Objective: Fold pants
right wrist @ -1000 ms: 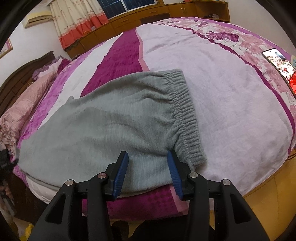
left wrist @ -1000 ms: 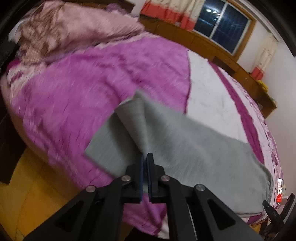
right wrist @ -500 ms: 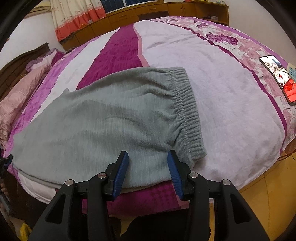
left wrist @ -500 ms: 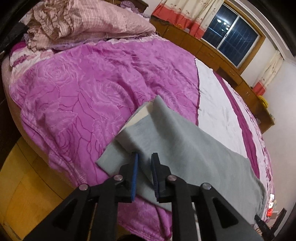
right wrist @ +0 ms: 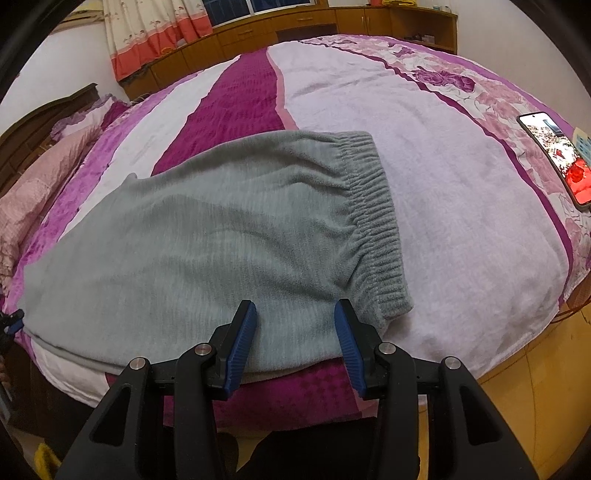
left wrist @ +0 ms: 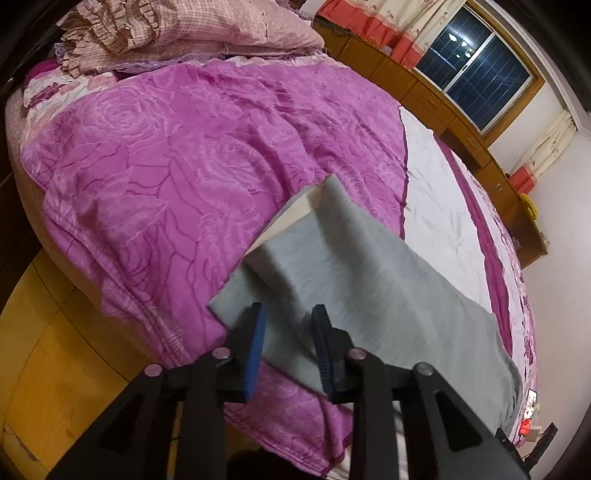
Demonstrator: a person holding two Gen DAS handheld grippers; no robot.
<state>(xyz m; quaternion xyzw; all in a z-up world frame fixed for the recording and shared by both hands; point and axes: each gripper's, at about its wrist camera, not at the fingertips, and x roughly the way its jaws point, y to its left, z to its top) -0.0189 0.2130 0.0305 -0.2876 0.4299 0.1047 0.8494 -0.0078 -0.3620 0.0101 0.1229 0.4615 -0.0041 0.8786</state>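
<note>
Grey fleece pants (right wrist: 221, 236) lie flat across the bed, with the ribbed elastic waistband (right wrist: 373, 206) at the right in the right wrist view. In the left wrist view the leg ends (left wrist: 369, 280) lie doubled on the magenta blanket, with a raised crease running toward me. My left gripper (left wrist: 289, 308) hovers over the near leg corner and its jaws are opening. The crease sits between the blue pads, which do not press on it. My right gripper (right wrist: 295, 304) stands open over the near edge of the pants beside the waistband, gripping nothing.
The bed (left wrist: 166, 147) wears a magenta rose-pattern blanket, with a white and purple cover (right wrist: 461, 206) further along. Pink pillows (left wrist: 184, 26) are piled at the head. A lit phone (right wrist: 554, 155) lies near the right edge. A wooden floor (left wrist: 44, 350) borders the bed.
My left gripper was shut on the lifted pant leg. Its jaws have parted and the leg has dropped onto the blanket. The right gripper has stayed open in place.
</note>
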